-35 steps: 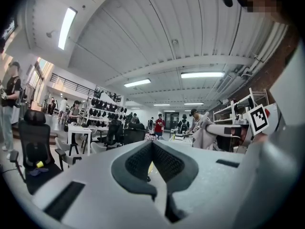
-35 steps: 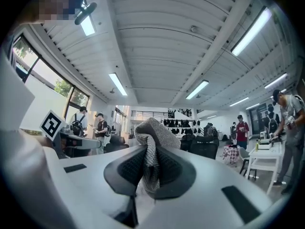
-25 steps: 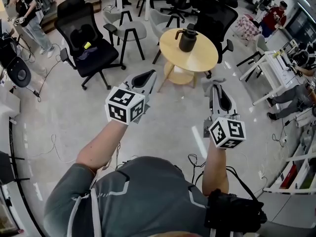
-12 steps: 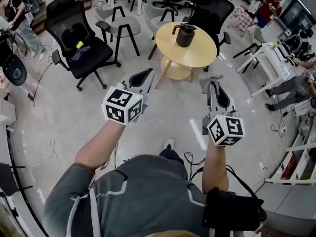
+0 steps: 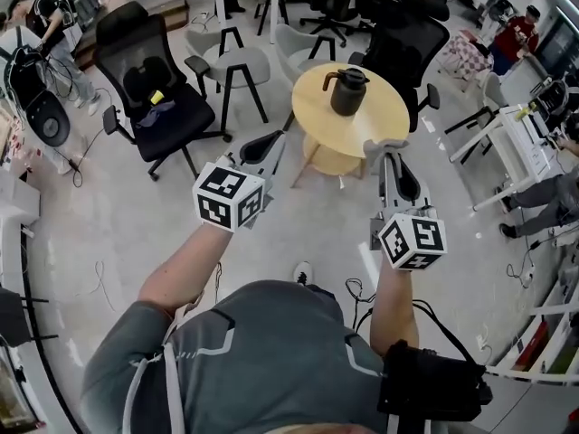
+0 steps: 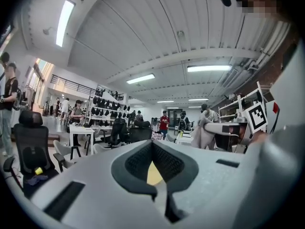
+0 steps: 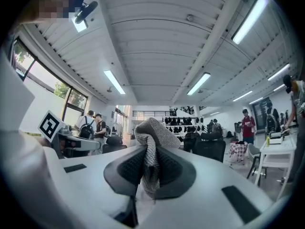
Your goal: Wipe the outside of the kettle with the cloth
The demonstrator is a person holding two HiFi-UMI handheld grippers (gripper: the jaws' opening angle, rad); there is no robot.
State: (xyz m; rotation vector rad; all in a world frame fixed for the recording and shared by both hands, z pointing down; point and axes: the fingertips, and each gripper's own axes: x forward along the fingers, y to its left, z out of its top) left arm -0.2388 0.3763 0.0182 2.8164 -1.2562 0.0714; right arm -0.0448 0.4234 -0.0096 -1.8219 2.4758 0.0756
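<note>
- The left gripper [image 5: 268, 143] has its jaws together on nothing and is held in the air.
- The kettle [image 5: 347, 91] stands on the round table [image 5: 384, 120], apart from both grippers; wiping looks not yet begun.
- The right gripper [image 5: 385, 150] pinches the grey cloth [image 7: 149, 144]; reaching the kettle and all the wiping remain.

Round table [image 5: 391, 123], black office chair [image 5: 156, 72]

The cloth [image 7: 152, 137] — its lower end lies hidden between the pads [image 7: 172, 171].
</note>
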